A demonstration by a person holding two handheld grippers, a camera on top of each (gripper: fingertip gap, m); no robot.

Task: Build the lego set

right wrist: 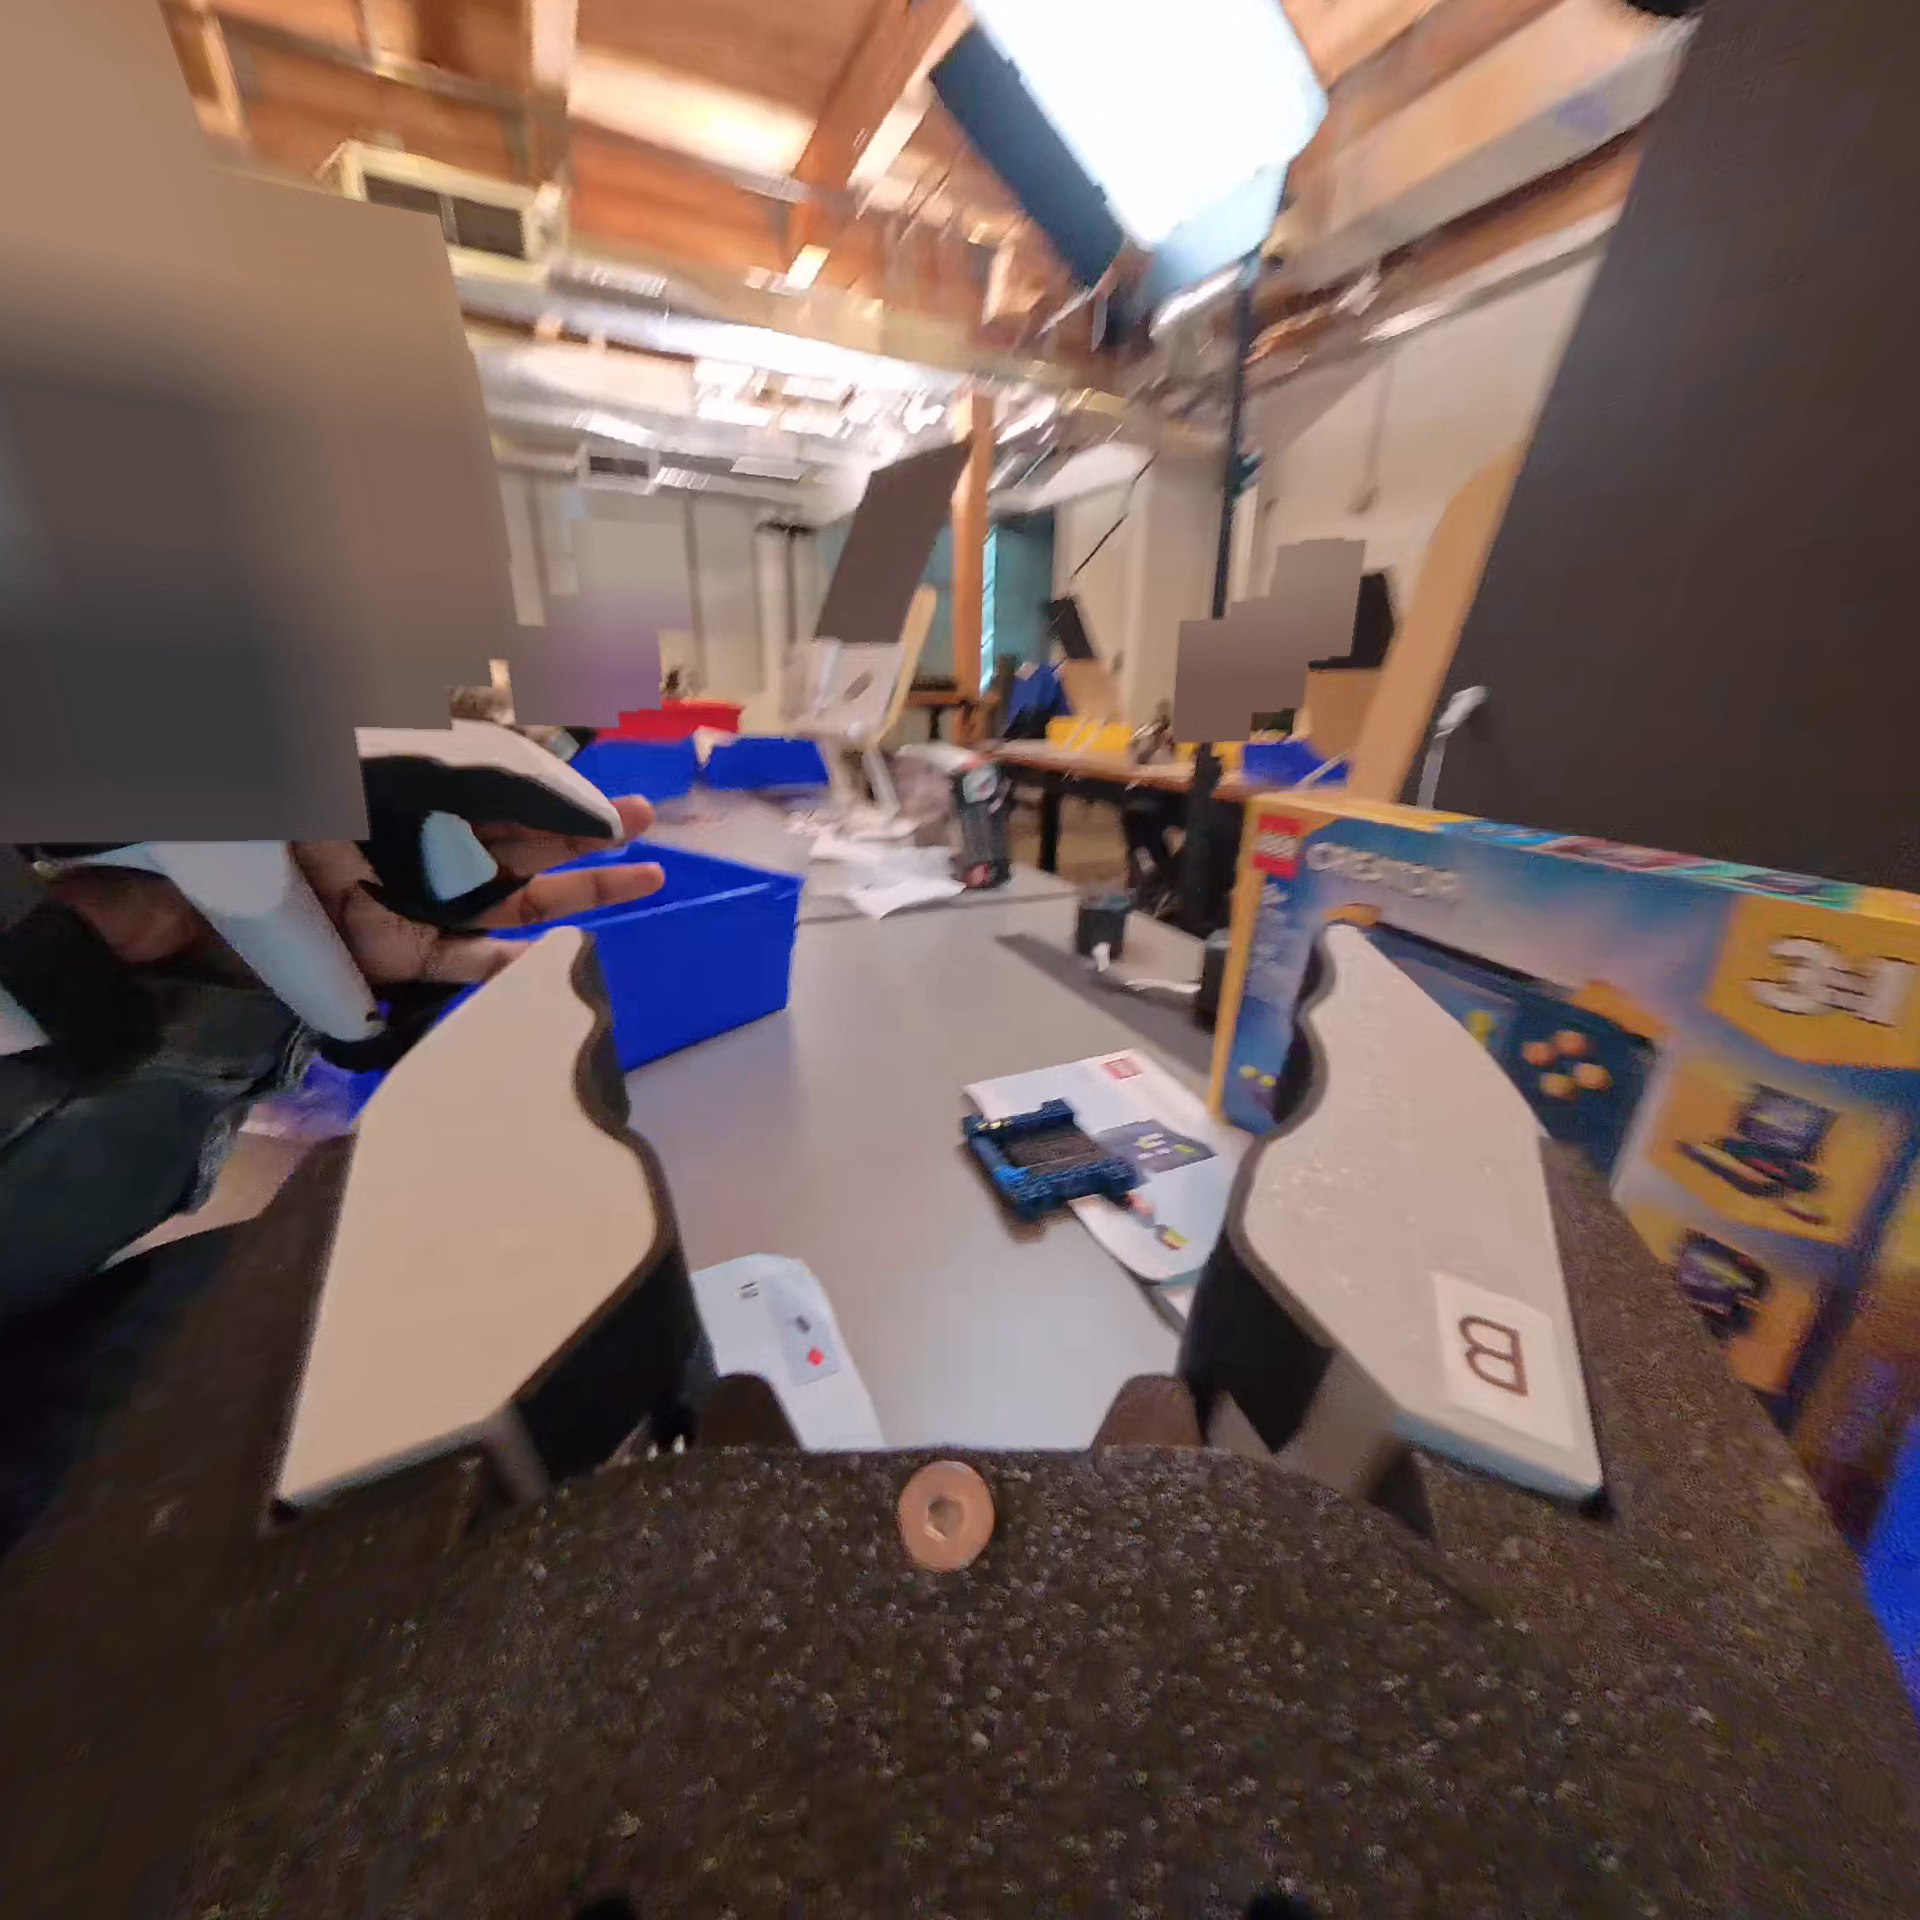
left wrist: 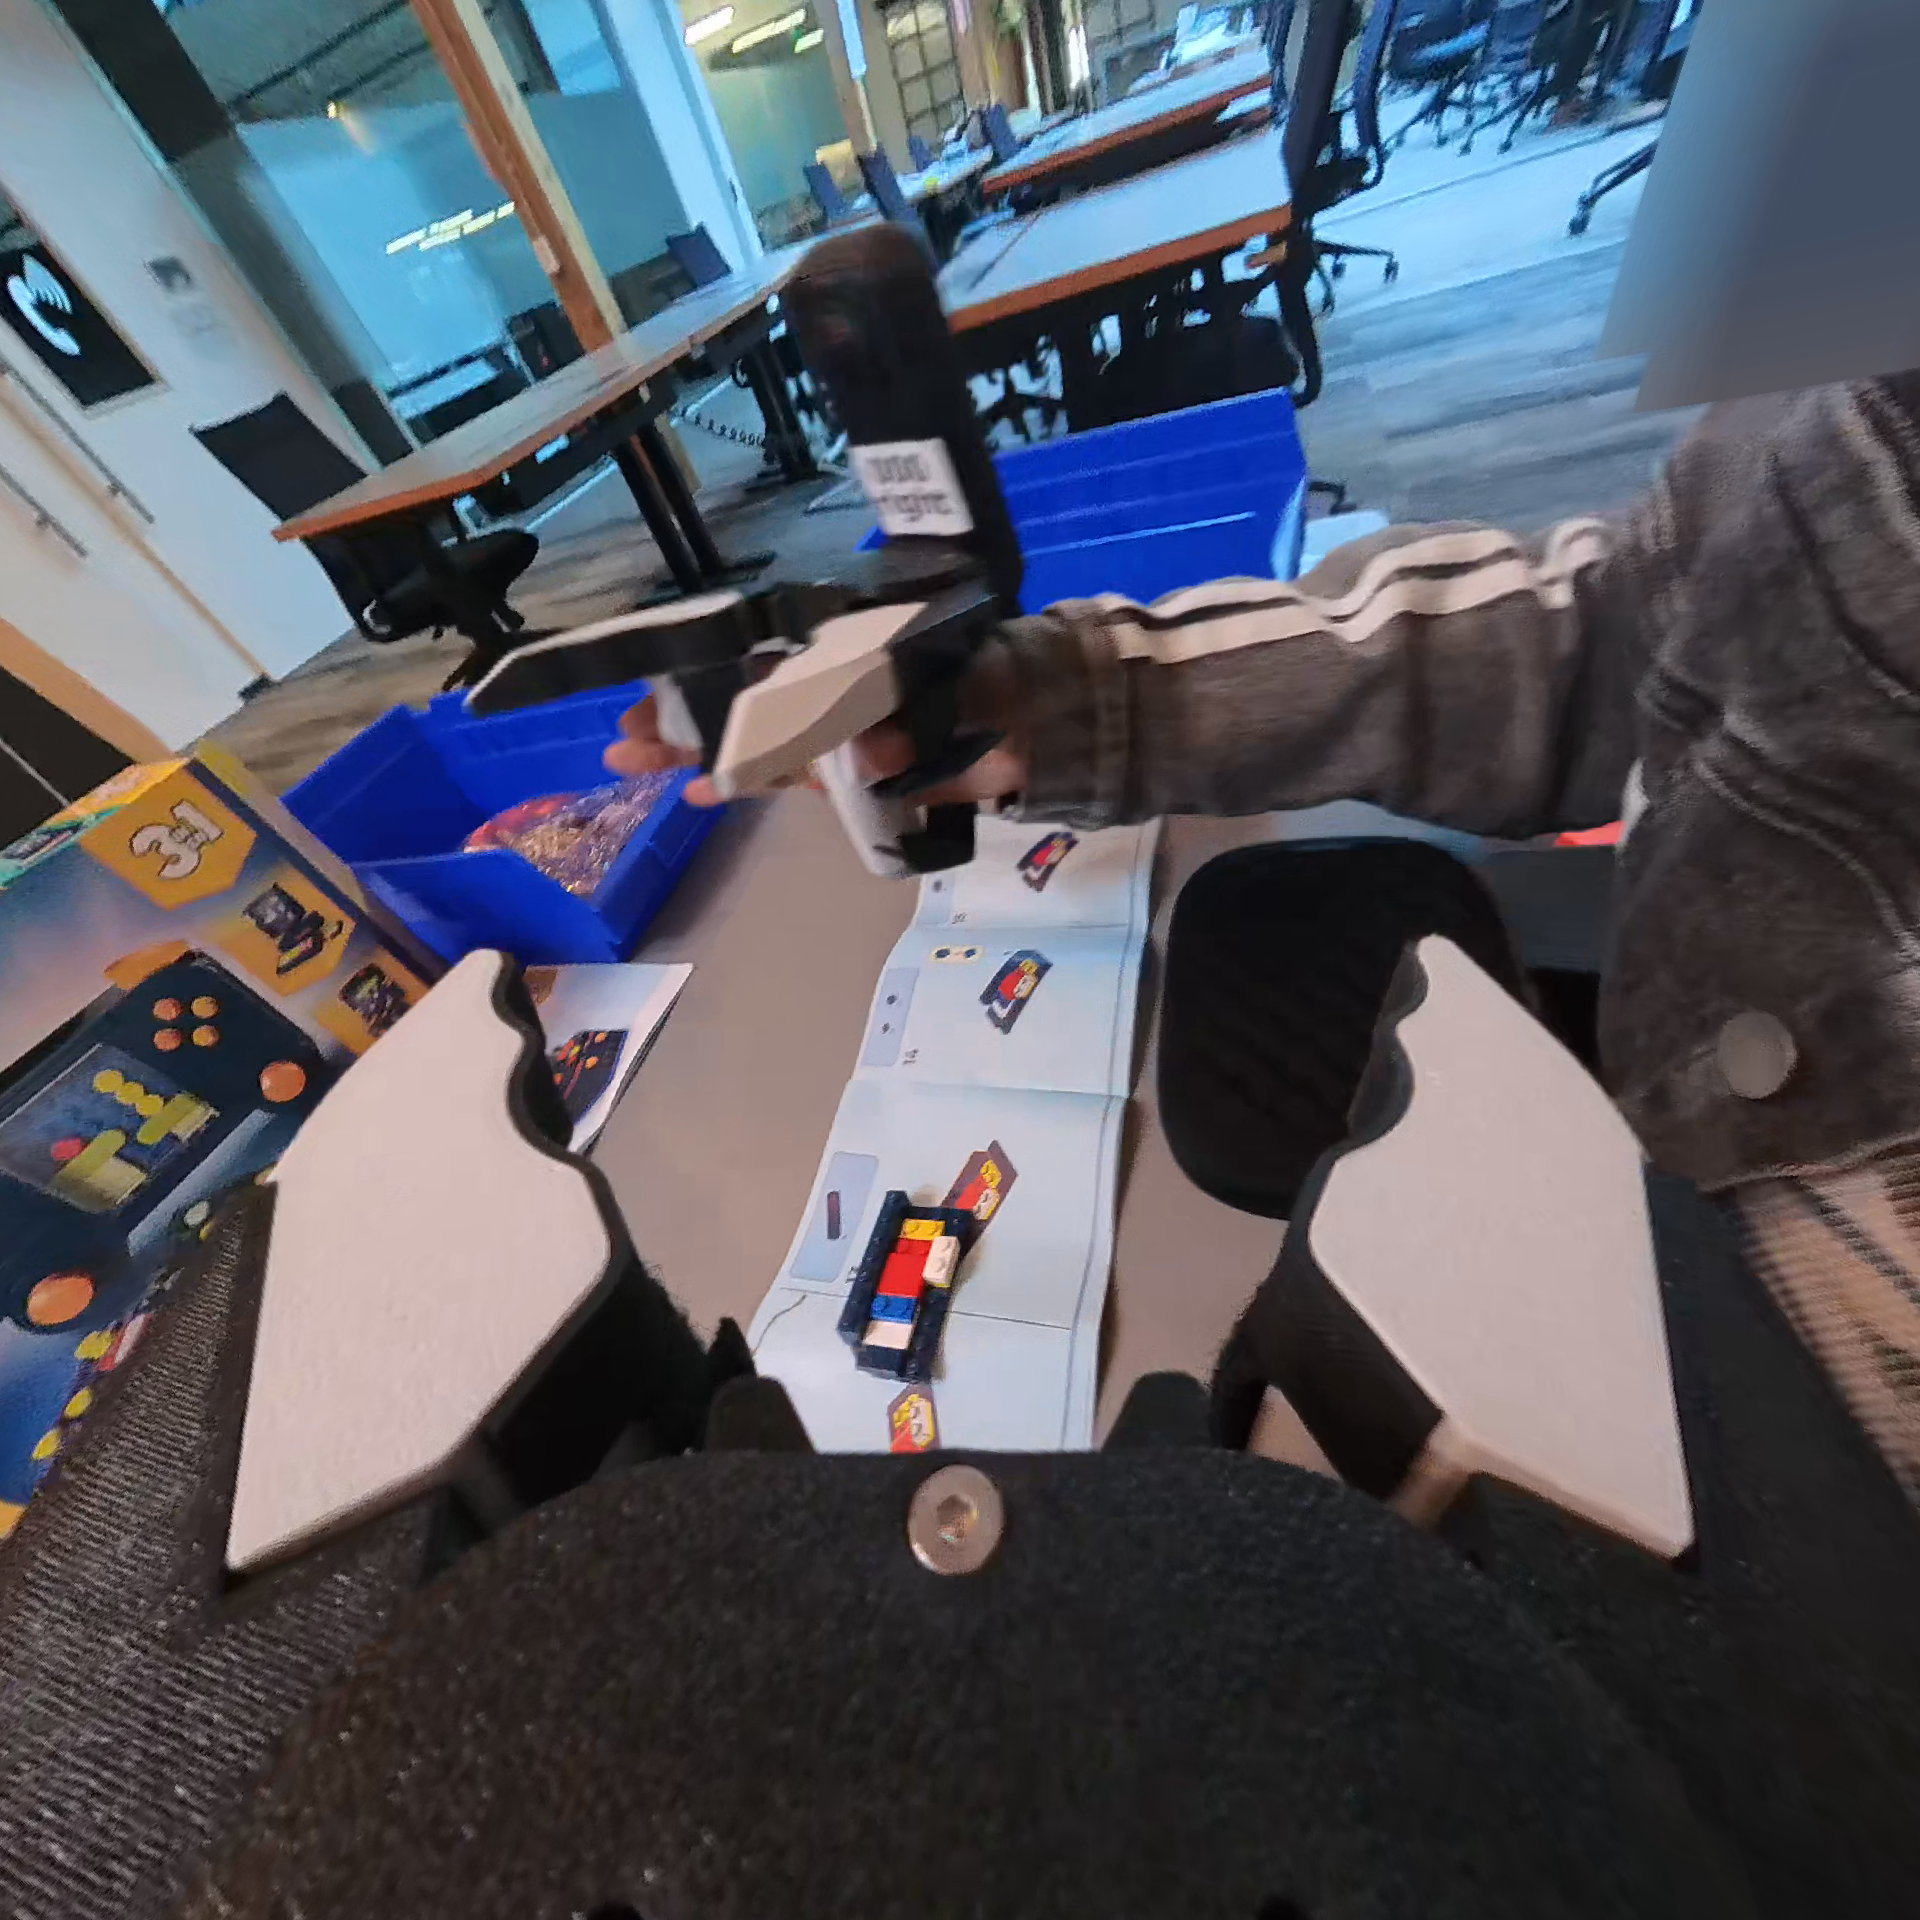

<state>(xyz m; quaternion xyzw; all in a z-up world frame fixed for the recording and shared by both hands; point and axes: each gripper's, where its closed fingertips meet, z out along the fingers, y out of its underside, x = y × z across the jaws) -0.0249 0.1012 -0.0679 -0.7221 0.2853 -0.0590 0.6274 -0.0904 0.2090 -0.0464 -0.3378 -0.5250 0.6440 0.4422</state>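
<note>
My left gripper is open and empty, hovering over a light-blue folded instruction sheet on the grey table. A small brick build, a dark-blue frame with red, blue, white and yellow bricks, lies on the sheet between my fingers and touches neither. My right gripper is open and empty above the table. Ahead of it a dark-blue brick frame lies on a white booklet. In the left wrist view the right gripper hangs over a blue bin holding a bag of parts.
A colourful toy box stands at the left of the table and also shows in the right wrist view. The blue bin is left of my right gripper. A second blue bin sits farther back. A black chair back is on the right.
</note>
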